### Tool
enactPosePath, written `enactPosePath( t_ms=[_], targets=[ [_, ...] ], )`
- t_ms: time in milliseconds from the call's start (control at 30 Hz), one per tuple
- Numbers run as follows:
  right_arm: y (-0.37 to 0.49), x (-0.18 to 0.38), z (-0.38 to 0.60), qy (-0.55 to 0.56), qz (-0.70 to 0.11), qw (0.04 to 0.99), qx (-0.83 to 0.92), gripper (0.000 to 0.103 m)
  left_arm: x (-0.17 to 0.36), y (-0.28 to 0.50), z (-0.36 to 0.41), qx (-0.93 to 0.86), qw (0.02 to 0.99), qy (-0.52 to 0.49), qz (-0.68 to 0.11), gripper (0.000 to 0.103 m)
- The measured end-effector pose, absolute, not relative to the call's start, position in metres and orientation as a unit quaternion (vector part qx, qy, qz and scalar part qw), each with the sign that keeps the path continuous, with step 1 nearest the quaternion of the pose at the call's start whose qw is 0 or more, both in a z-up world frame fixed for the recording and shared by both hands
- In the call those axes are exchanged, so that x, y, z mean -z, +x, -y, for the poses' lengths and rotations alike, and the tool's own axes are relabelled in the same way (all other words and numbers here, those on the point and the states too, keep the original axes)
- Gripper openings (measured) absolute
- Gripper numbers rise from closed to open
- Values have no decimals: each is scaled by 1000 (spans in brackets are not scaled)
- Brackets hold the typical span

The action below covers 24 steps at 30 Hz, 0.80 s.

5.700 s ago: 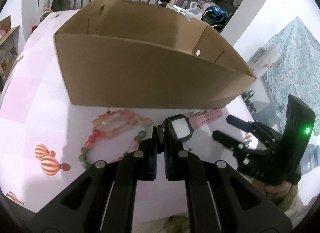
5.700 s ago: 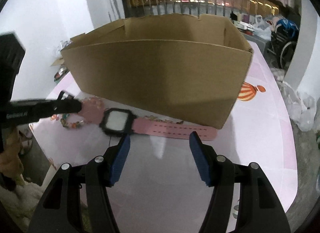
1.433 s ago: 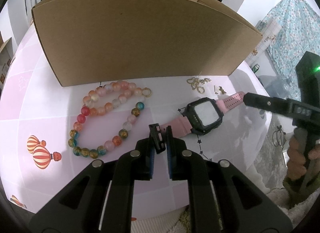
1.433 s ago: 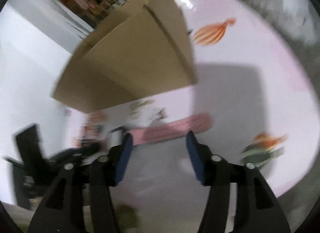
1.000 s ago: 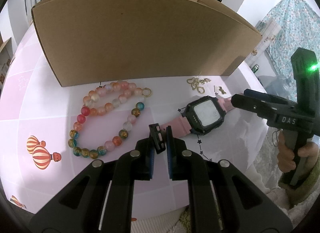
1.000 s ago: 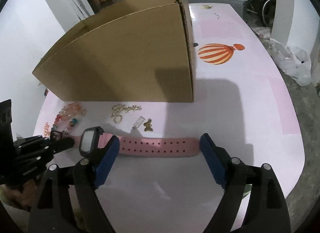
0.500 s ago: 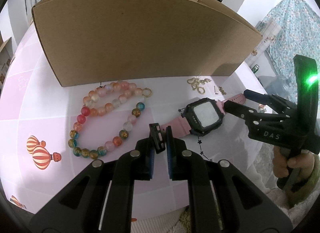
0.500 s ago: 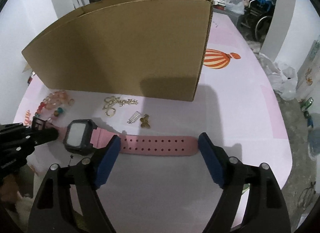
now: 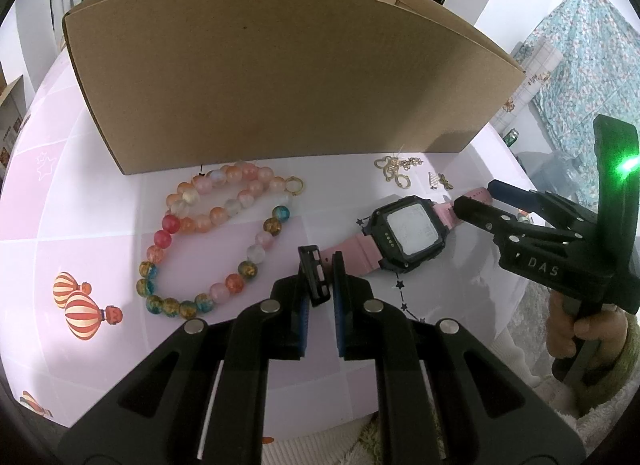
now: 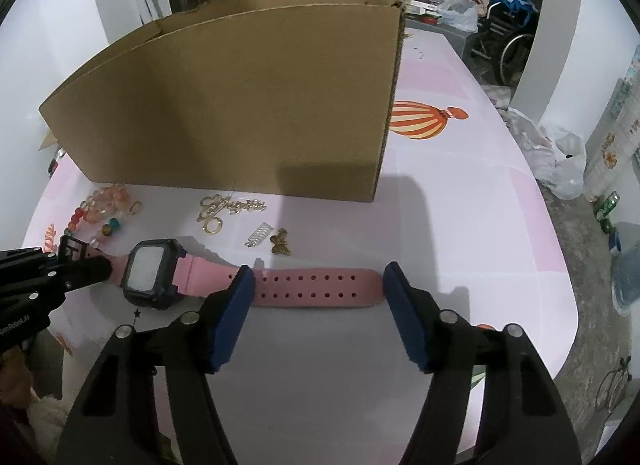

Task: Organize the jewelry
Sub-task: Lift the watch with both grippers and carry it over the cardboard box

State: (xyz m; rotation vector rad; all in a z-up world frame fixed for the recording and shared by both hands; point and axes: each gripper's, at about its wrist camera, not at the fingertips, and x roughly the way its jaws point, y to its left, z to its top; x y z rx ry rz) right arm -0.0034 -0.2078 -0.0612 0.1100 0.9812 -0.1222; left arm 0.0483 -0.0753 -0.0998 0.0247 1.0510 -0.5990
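Watch point(image 9: 406, 235) position: flat on the pink tabletop point(image 10: 460, 225), near side of the cardboard box point(image 9: 272, 77), black case face-up with pink straps running out to left and right.

Left gripper point(image 9: 320, 285): jaws pressed together on the black buckle point(image 9: 315, 275) at the end of the short strap. The buckle stands up between the blue pads. In the right wrist view this gripper point(image 10: 86, 267) enters from the left edge and meets the strap just left of the watch case point(image 10: 151, 271).

Right gripper point(image 10: 316, 297): jaws closing, still spread. The long perforated strap point(image 10: 316, 288) lies on the table between the two blue fingertips point(image 10: 236, 297); neither pad presses on it. In the left wrist view the same gripper point(image 9: 476, 201) reaches in from the right, held by a hand point(image 9: 576, 335) in an olive sleeve, with a green lamp lit on its body.

Other items on the table:
- Bead necklace point(image 9: 208, 233), multicoloured, looped left of the watch, just near the box wall.
- Gold chain piece point(image 10: 228, 207) with a ring, between the watch and the box.
- Small silver clip point(image 10: 259, 234) and butterfly charm point(image 10: 281, 245), side by side, just far of the long strap.
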Motion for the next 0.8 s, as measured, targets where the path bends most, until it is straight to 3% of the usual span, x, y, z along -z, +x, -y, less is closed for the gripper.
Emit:
enactPosePath(
  t_ms=[33,67,167,600,800],
  targets=[
    [-3,60,210,53,-470,879,58,62,100,49,76,281,823,12,-494,10],
    [-4,60,209,61,-467,881,43,49,100,49,76,282,823,12,-494,10],
    [-4,56,197,45,-465,883,38,35,99,49,77,281,823,13,-493,10],
    [-14,50,211,113,-456,883,14,34,101,47,76,281,824,10,-491,10],
    [-12,47,222,147,-443,885,-7,20,101,47,72,282,823,1,-493,11]
  ],
)
